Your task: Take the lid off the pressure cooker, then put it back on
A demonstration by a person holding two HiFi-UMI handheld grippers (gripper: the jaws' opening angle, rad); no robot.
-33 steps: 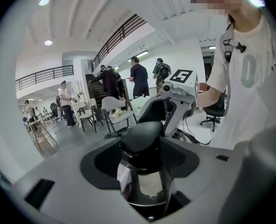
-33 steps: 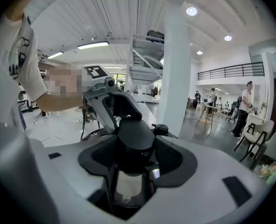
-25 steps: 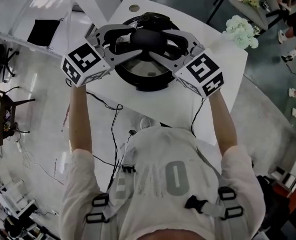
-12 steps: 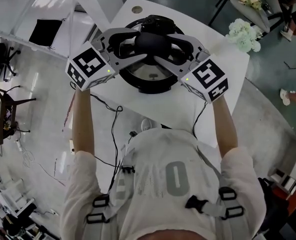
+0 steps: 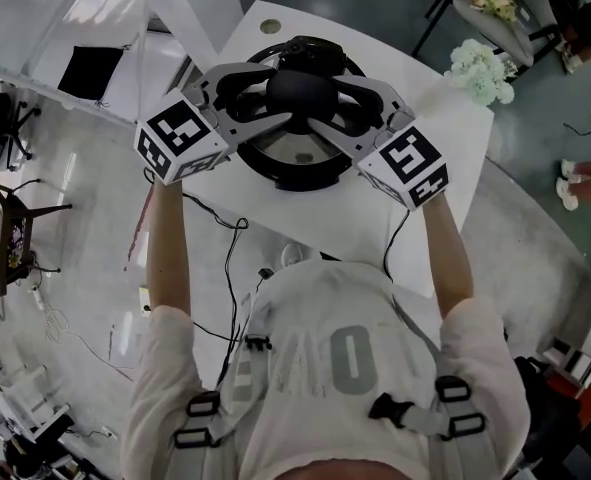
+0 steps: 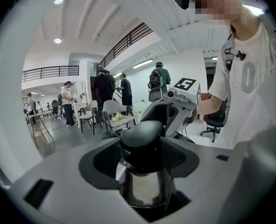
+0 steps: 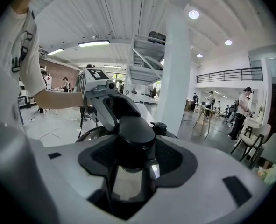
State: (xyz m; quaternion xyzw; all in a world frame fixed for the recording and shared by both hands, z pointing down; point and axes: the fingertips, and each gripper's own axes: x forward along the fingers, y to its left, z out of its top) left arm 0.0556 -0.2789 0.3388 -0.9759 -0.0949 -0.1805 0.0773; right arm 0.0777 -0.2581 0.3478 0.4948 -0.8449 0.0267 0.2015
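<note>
Hardly shifted, left gripper [image 5: 275,96] and right gripper [image 5: 327,96] keep fingers clamped on the lid's knob [image 5: 300,90], seemingly atop the cooker [image 5: 300,171].

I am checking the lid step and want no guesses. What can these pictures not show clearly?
- Head view: whether the lid is locked or loose; the left gripper and right gripper, both around the knob, cover its top.
- Both gripper views: the lid's rim; the jaws fill the lower frame.
- Head view: the small round thing on the table, too small to name.
</note>
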